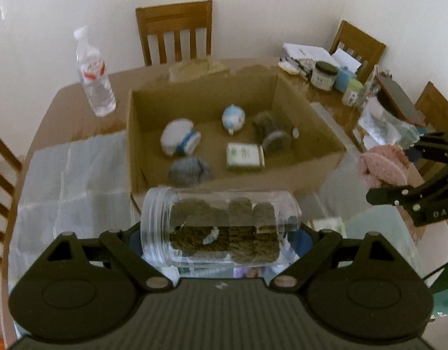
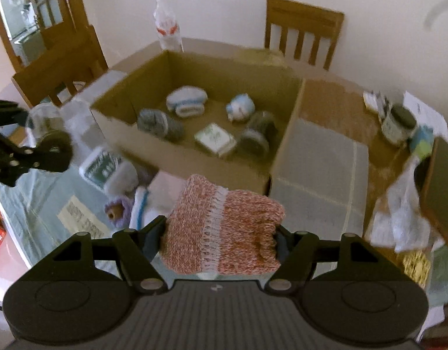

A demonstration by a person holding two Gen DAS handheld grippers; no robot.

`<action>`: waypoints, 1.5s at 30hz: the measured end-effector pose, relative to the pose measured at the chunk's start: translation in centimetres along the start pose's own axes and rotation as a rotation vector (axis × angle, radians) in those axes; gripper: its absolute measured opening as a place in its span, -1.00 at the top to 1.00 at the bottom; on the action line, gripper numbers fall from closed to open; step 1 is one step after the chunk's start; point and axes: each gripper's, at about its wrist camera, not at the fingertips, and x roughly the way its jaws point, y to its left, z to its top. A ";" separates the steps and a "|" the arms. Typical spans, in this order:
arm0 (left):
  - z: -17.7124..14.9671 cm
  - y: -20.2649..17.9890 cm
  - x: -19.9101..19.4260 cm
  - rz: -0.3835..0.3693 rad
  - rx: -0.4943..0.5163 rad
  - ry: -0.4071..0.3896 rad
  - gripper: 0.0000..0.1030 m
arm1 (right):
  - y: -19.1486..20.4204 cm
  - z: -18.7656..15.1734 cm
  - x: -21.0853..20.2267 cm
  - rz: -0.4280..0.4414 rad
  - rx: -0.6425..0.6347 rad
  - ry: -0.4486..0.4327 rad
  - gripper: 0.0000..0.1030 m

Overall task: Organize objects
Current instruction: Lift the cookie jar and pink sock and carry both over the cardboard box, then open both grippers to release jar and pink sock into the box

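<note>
So, left wrist view: left gripper (image 1: 221,233) clamps a clear jar (image 1: 221,227) sideways at lower centre, just short of the cardboard box (image 1: 320,122). I'd clear the rim, then lower gently.

Right wrist view: right gripper (image 2: 221,233) pinches a pink knit piece (image 2: 224,227) at lower centre, near the box's front wall; drop it into a bare patch.

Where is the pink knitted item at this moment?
The pink knitted item is held in the right hand-held gripper, in front of the cardboard box; the left wrist view shows it at the right edge.
</note>
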 end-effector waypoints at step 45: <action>10.4 3.5 8.6 0.122 -0.014 -0.043 -0.94 | -1.0 5.4 3.1 -0.093 -0.006 -0.075 -1.00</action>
